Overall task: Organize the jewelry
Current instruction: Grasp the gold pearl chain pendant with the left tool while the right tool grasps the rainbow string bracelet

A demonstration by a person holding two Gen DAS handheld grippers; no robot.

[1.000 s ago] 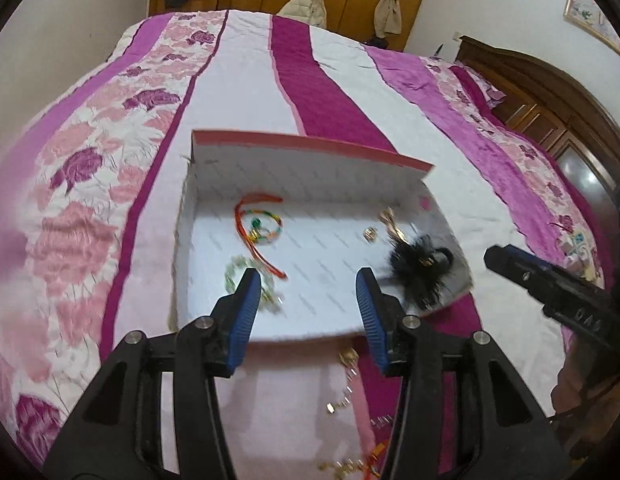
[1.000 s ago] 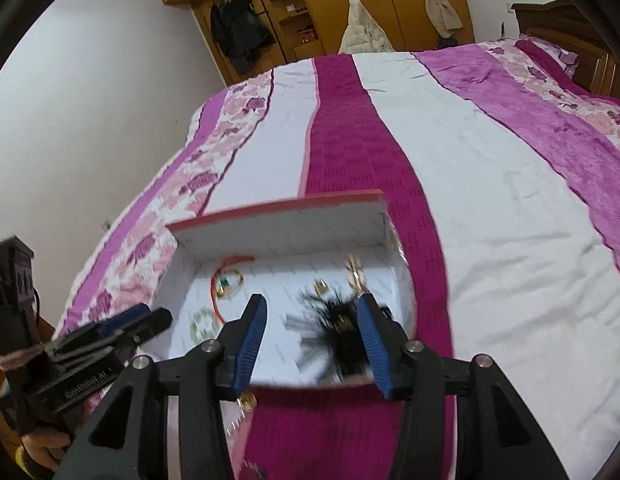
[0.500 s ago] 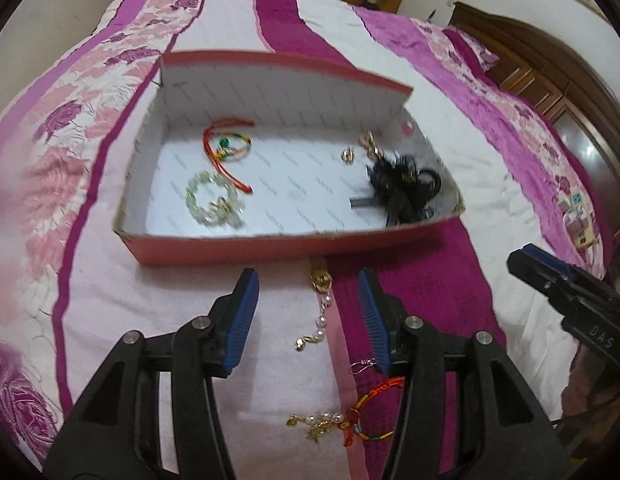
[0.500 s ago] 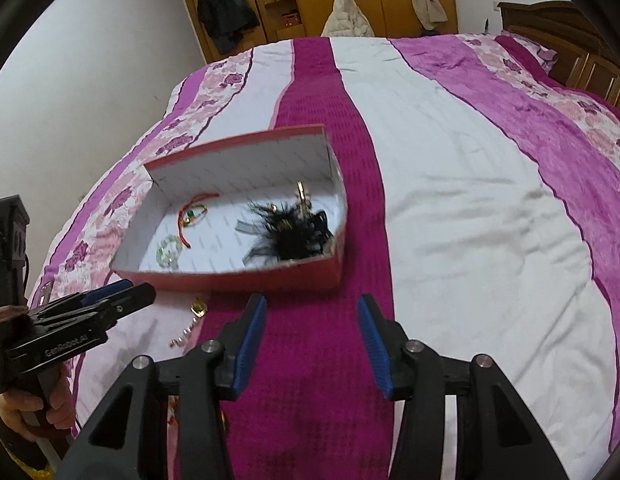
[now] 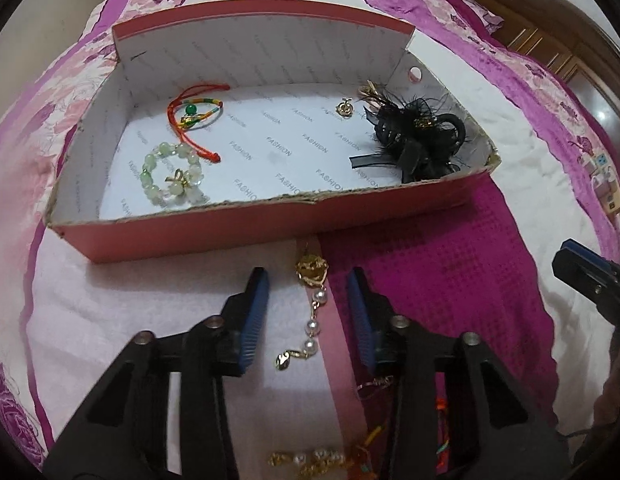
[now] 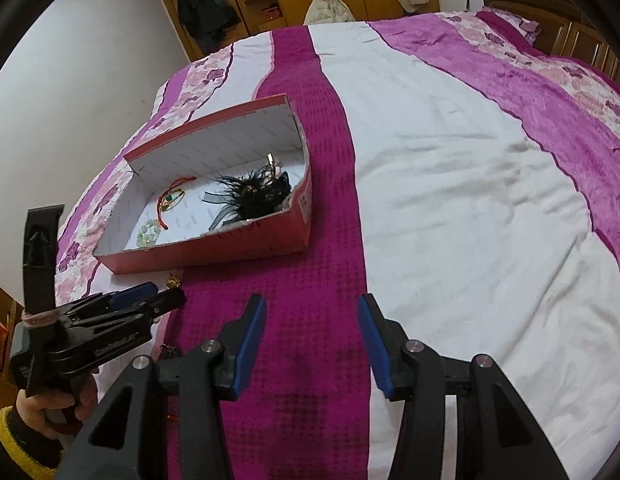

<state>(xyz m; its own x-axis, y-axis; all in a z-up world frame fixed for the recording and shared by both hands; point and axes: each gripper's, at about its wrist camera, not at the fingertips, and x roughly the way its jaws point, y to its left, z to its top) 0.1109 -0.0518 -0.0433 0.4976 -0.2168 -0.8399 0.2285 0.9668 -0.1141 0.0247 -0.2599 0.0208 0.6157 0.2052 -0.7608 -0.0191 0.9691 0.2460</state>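
A gold-and-pearl drop earring (image 5: 312,304) lies on the bedspread just in front of a red cardboard box (image 5: 189,236). My left gripper (image 5: 307,280) points down over it with the earring between its blue pads. The jaws are closing and the pads do not touch the earring. Inside the box are a red string bracelet (image 5: 189,114), a green bead bracelet (image 5: 169,176), a small gold earring (image 5: 344,107) and a black feather hairpiece (image 5: 418,136). My right gripper (image 6: 312,308) stands open over the magenta stripe with nothing between its fingers, to the right of the box (image 6: 229,252).
More jewelry lies on the bed under my left gripper: a pearl-and-gold piece (image 5: 310,460), a thin hook earring (image 5: 374,382) and a coloured string bracelet (image 5: 442,448). A hand with a yellow cuff (image 6: 13,424) holds the left gripper (image 6: 165,300). A wooden headboard (image 5: 550,40) stands at the far right.
My left gripper has pulled back from over the box and dropped to the bed in front of it, its jaws narrowing around the pearl earring. My right gripper has drawn away from the box to the right.
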